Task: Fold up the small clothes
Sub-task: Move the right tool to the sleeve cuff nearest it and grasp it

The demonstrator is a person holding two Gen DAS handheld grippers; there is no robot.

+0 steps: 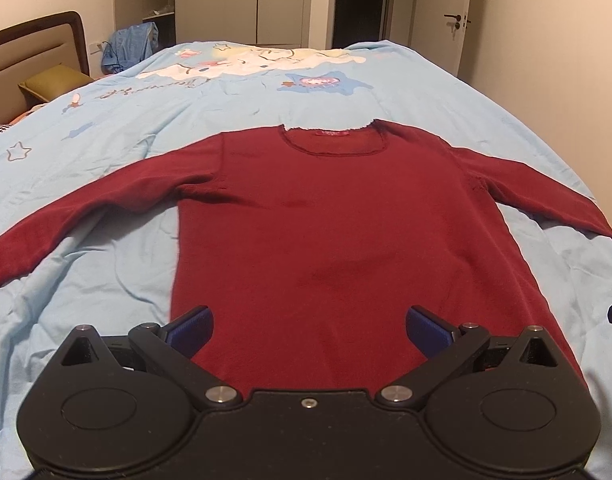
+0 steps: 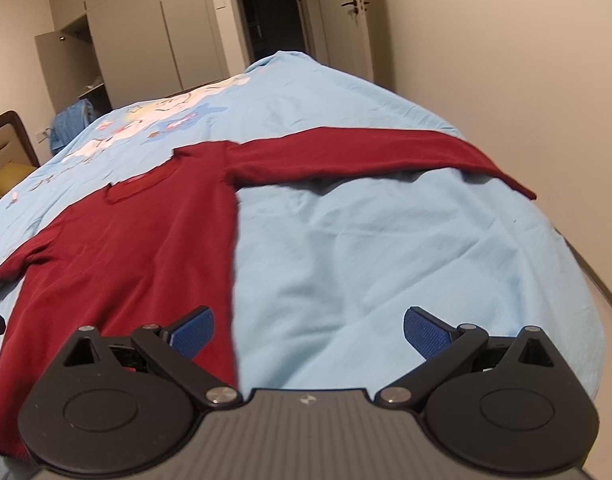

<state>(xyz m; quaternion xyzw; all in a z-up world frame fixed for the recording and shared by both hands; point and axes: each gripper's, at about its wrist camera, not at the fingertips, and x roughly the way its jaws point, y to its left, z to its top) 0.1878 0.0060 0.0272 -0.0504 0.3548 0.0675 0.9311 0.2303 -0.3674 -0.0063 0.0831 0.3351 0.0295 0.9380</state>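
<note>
The left gripper hangs over the lower body of the dark red long-sleeved sweater, its blue pads spread wide with nothing between them. The right gripper is spread just as wide and empty; it sits over the sweater's right side edge, one blue pad above the knit and the other above bare bedcover.

The sweater lies flat and face up on the light blue duvet of the bed, neckline away from the grippers, both sleeves stretched out sideways. The right sleeve runs toward the bed's edge, and its cuff seems to lie close to it.

Judging from this, no fold has begun, and the risks lie in the first grasp. The duvet is soft and creased, so a gripper pressed down onto it could pinch the cover together with the knit and drag both. A bite on only the top layer at the hem would lift the front off the back and leave the fold lopsided. Tugging the body could pull the outstretched right sleeve crooked, or let it slide off the bed's side.
</note>
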